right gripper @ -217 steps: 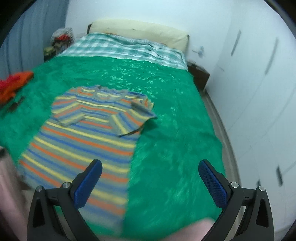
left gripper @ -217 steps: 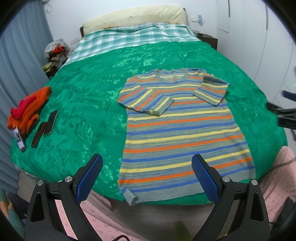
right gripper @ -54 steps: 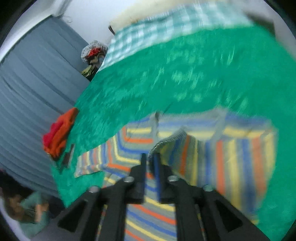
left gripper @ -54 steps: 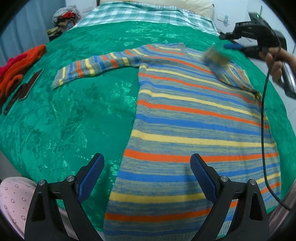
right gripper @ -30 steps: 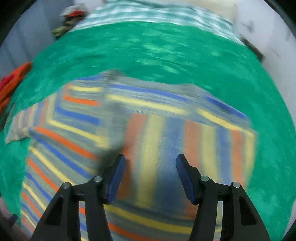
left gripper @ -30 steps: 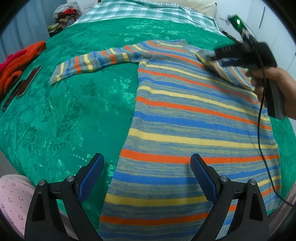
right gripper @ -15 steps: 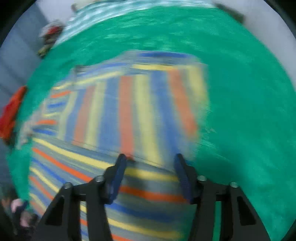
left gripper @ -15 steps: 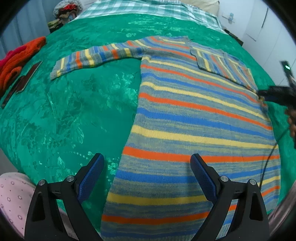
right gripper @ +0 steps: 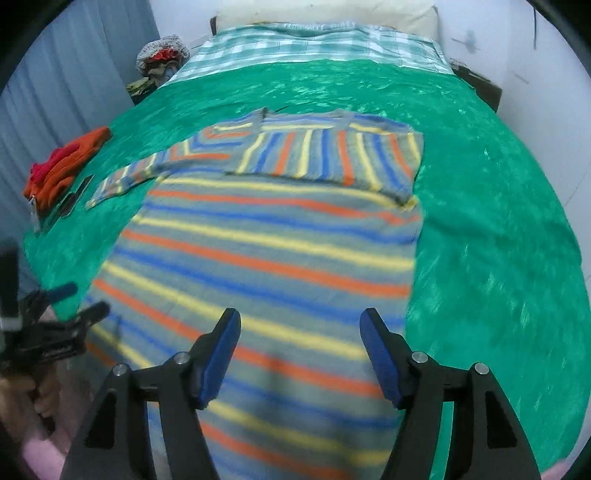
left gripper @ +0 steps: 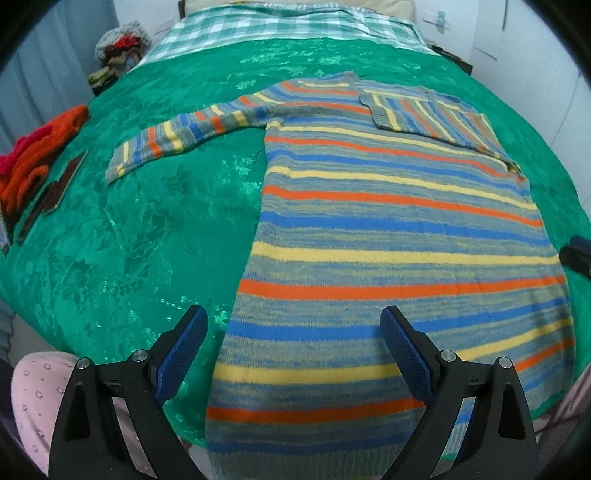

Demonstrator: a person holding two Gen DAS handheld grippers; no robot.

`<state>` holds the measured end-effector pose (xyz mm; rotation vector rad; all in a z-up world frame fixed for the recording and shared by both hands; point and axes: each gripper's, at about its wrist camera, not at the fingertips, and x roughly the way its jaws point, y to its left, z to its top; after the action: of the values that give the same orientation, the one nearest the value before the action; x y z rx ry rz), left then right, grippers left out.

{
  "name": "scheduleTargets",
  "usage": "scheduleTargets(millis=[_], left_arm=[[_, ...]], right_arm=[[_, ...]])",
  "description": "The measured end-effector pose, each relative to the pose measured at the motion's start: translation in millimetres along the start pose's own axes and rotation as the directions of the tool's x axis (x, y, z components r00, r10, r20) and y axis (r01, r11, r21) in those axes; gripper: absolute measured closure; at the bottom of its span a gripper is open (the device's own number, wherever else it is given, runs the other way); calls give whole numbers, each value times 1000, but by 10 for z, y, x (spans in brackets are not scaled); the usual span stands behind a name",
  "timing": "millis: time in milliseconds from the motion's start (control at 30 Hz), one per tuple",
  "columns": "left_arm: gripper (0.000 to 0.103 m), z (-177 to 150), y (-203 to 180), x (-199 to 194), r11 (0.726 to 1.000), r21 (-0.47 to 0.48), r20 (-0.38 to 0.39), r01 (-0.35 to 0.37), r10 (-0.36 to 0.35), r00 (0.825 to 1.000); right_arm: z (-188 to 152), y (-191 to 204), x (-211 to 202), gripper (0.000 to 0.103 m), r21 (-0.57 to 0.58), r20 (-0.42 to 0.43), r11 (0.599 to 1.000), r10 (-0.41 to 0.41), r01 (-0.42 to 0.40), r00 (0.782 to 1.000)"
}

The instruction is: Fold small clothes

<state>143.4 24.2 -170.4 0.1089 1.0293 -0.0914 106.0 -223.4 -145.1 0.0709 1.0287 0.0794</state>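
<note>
A striped knit sweater (left gripper: 388,229) in blue, yellow, orange and grey lies flat on the green bedspread (left gripper: 122,229). Its left sleeve (left gripper: 184,136) is spread out to the left. Its right sleeve (left gripper: 417,114) is folded across the chest, as the right wrist view (right gripper: 321,155) also shows. My left gripper (left gripper: 293,343) is open and empty above the hem's left part. My right gripper (right gripper: 299,339) is open and empty above the lower body of the sweater (right gripper: 266,266). The left gripper also shows in the right wrist view (right gripper: 70,302) at the lower left.
An orange and red garment pile (left gripper: 33,155) and dark flat objects (left gripper: 55,188) lie at the bed's left edge. A checked blanket (left gripper: 280,22) and a pillow are at the head. A heap of clothes (left gripper: 118,48) sits beyond the bed's far left corner.
My right gripper let go of the right sleeve, which now lies folded across the chest, and drew back toward the hem. My left gripper stayed open near the hem.
</note>
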Motion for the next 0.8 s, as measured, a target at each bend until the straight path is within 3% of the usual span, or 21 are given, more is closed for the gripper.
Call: scheduleTargets(millis=[133,233,300,367,500,667,767,800], left_arm=[[7,-22,-45,-43,1000,26,9,-12,12,1000],[7,-29,-56,-68,999,36,4,-11,11,1000],[7,-14,-33,-113,1000,27,4,10,-11,1000],[6,55,57,-188,998,-13,13,61,-61,998],[4,293,319,-284,994,-54,45,96,-93,995],[3,841,1113,-94,979,-189,67,77,-66,996],[3,1144,1835,290,935,-350,30,59,-52,998],[3,1240,2142,499,904,-422,10,61,-63,998]], right_arm=[[-117,154,-36,24,10,10,1000,-15,15,1000],[-166,178,-56,23,15,15,999,-34,34,999],[-187,176,-82,21,15,21,999,-47,46,999],[-206,176,-97,12,10,31,998,-58,58,998],[-248,160,-83,11,9,37,999,-52,52,998],[-272,153,-72,11,-1,45,999,-46,46,998],[-280,161,-60,11,-17,48,999,-48,49,998],[-282,162,-53,11,-20,48,999,-47,48,998]])
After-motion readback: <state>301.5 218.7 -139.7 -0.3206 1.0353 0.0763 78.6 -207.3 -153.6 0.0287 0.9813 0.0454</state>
